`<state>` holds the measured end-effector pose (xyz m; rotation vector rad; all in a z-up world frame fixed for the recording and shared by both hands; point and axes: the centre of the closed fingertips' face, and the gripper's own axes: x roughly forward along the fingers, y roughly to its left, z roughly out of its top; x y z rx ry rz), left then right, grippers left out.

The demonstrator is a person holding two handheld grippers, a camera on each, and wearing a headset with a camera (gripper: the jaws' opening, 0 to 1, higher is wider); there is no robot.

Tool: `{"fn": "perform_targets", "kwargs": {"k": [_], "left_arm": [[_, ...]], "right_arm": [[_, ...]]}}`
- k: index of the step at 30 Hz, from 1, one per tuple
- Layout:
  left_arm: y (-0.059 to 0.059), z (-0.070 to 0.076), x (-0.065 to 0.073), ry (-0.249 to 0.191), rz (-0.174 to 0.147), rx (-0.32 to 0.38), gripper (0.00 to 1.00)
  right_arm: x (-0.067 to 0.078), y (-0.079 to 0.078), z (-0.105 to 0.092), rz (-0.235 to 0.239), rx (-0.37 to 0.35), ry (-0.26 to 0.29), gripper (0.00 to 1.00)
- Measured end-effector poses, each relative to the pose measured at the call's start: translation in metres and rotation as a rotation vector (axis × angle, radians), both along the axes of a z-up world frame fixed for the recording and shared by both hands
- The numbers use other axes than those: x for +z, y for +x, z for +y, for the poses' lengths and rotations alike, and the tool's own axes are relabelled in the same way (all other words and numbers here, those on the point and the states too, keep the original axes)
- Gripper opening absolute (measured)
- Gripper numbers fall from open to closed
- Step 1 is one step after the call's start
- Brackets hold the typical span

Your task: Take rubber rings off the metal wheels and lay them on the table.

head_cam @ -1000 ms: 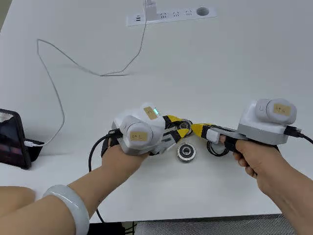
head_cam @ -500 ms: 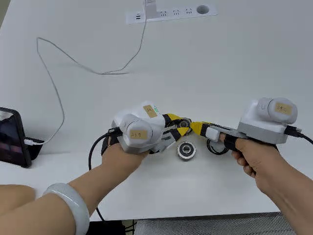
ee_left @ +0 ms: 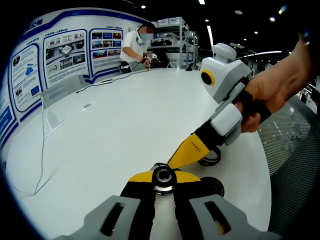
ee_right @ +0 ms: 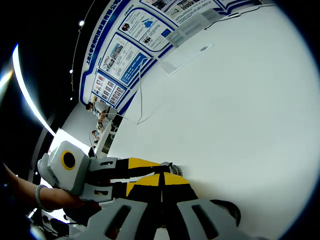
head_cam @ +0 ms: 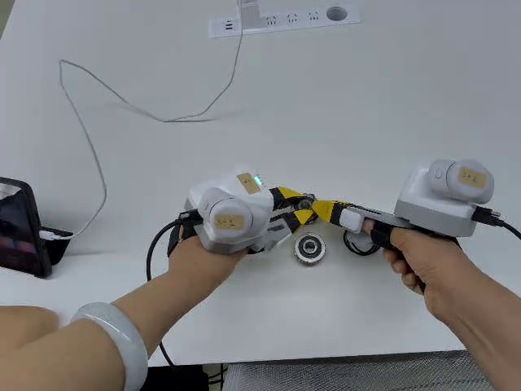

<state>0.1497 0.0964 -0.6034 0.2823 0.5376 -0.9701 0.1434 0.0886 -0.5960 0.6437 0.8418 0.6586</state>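
In the head view my left gripper (head_cam: 299,208) holds a small metal wheel (head_cam: 306,204) just above the white table (head_cam: 366,106). The left gripper view shows its yellow jaws shut on that wheel (ee_left: 164,178), which still wears a black rubber ring. My right gripper (head_cam: 316,207) comes in from the right, its jaws shut at the wheel's rim on the ring; its tip (ee_left: 176,161) touches the wheel's top. A second wheel (head_cam: 309,247) lies on the table below them. One loose black rubber ring (head_cam: 359,243) lies under the right gripper.
A white power strip (head_cam: 285,20) sits at the far edge, and its cable (head_cam: 89,138) loops down the left side to a black device (head_cam: 20,232). The table's front edge (head_cam: 326,352) is close below the hands.
Both grippers have risen slightly, and the right gripper's tip has edged left onto the held wheel. The wheel and loose ring on the table have not moved.
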Motion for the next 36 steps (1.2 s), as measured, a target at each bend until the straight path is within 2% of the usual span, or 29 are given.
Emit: {"fn": "perform_targets", "kwargs": {"k": [27,36], "left_arm": [[0.001,0.001,0.0,0.01,-0.002,-0.005,0.13],[-0.003,0.002,0.002,0.011,-0.003,-0.025,0.16]], "right_arm": [[0.012,-0.005,0.006,0.009,0.008,0.067,0.01],[0.006,-0.003,0.004,0.018,-0.015,0.046,0.01]]}}
